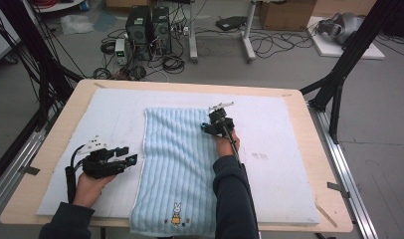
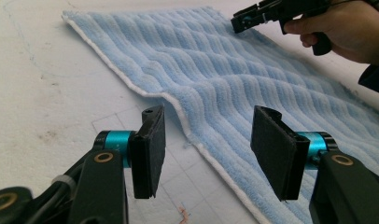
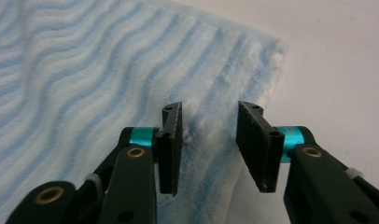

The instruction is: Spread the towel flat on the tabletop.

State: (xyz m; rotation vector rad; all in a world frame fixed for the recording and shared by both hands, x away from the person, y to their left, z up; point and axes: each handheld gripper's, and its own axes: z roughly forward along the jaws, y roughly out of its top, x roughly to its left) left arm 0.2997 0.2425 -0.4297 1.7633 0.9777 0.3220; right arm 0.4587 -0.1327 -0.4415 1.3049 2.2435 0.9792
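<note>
Both my grippers at the blue towel (image 1: 176, 164)

My right gripper (image 3: 210, 140) has jaws apart over the far corner; my left gripper (image 2: 206, 154) has jaws apart beside the towel's edge.

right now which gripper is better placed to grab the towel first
Right, probably. The right gripper is over the light blue towel near its far right corner, open jaws straddling the edge. The left gripper sits open beside the towel's left edge, mostly over the white mat.

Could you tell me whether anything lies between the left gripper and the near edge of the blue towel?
Nothing visible does. The left gripper has its jaws open just short of the blue towel's white-trimmed edge, with only bare white mat between them.
</note>
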